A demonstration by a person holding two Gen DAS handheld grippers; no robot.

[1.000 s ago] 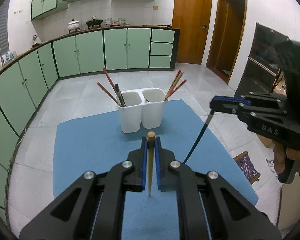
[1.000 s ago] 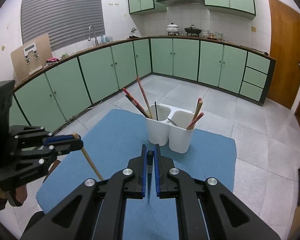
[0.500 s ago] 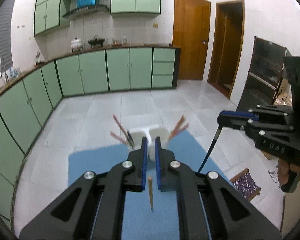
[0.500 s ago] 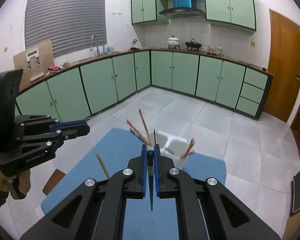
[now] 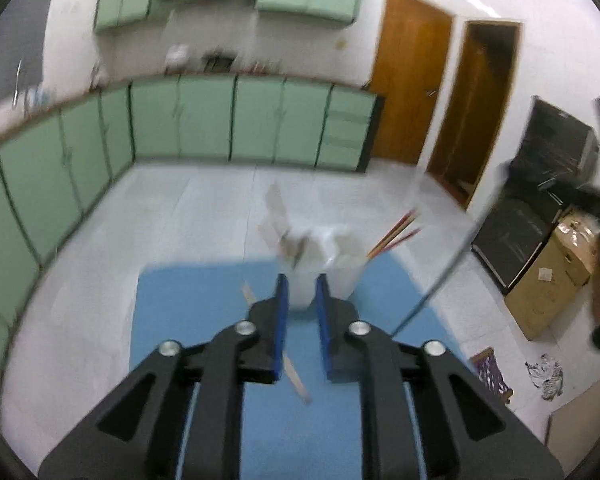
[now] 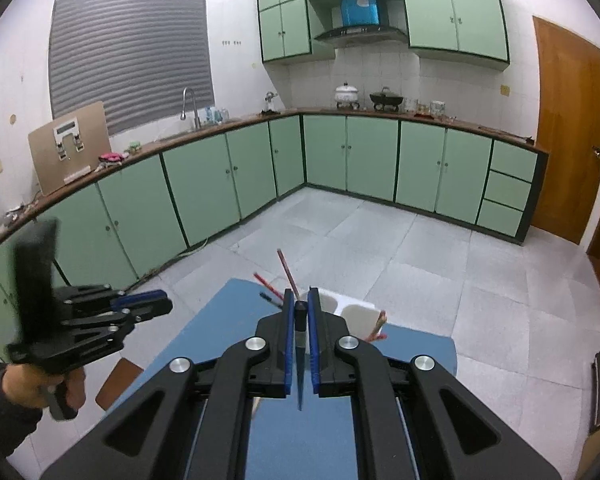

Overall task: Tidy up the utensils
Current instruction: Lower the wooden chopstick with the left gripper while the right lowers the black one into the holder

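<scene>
Our left gripper point(image 5: 301, 286) has just been opening: its blue pads stand apart, and the wooden chopstick point(image 5: 296, 376) lies tilted and loose between them, pressed by neither. Our right gripper point(image 6: 301, 300) is clenched on a thin dark utensil point(image 6: 300, 354) that runs upright between its pads, its tip pointing down toward us.

Below both is a blue mat point(image 6: 300, 432) covering the table, set in a kitchen with grey floor tiles, green base cabinets point(image 6: 372, 160) along two walls, a brown wooden door point(image 6: 568, 132) and a shuttered window point(image 6: 130, 52).

We count two grippers, one white holder point(image 6: 358, 314) with two compartments, three red-brown chopsticks point(image 5: 396, 232) leaning from its right compartment in the left wrist view, and three sticks point(image 6: 286, 270) leaning out of the other compartment in the right wrist view. On the far counter stand two pots point(image 6: 347, 94).

The left wrist view is blurred; it alone shows the loose wooden chopstick, a second door frame, dark furniture and a cardboard box point(image 5: 556, 272) at the right. The right wrist view is sharp; it alone shows the sink tap point(image 6: 190, 106), the range hood, and a hand point(image 6: 40, 386) gripping the left gripper's handle beside the mat.
</scene>
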